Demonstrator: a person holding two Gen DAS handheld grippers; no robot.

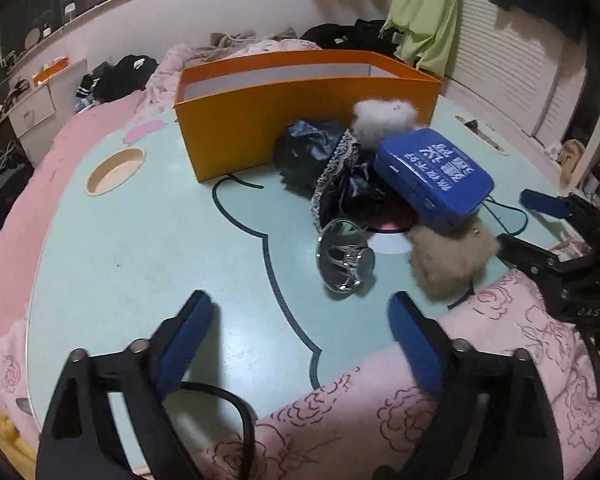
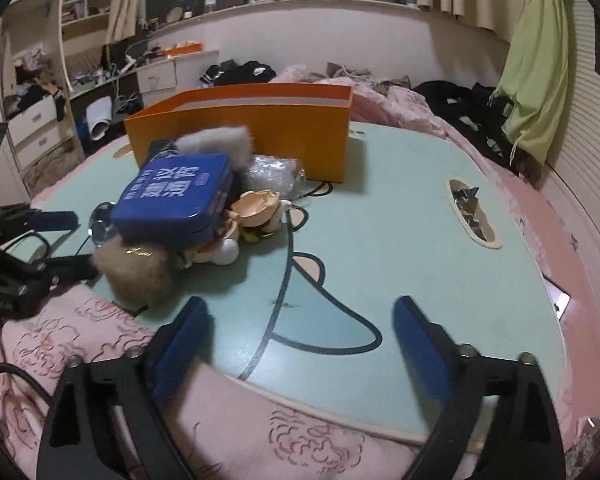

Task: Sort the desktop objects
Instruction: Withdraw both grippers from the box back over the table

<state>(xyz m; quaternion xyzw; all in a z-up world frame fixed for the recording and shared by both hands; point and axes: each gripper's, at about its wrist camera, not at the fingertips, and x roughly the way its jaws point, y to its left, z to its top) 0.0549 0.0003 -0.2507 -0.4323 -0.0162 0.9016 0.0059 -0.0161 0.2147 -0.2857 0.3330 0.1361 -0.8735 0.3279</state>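
Here we hold both grippers over the near edge of a pale green table with a cartoon printed on it. The left gripper has its blue pads spread wide apart with nothing between them, only bare tabletop and a fold of pink blanket below. The right gripper stands just as wide, also empty, above the table edge and the same pink blanket.

At the far side of the table sits an open orange box, and we cannot see whether anything lies inside it. In front of it the things to be sorted are heaped together. A blue tin with white lettering lies tilted on top of the heap. A white fluffy ball rests between the tin and the box wall. A dark crumpled cloth with a patterned edge lies to the left of the tin in the left view. A clear glass bowl lies tipped on its side, nearest to us. A tan fluffy piece sits at the table's near edge, touching the blanket. From the right view we also see a small doll figure beside the tin and a wad of clear plastic wrap against the box.
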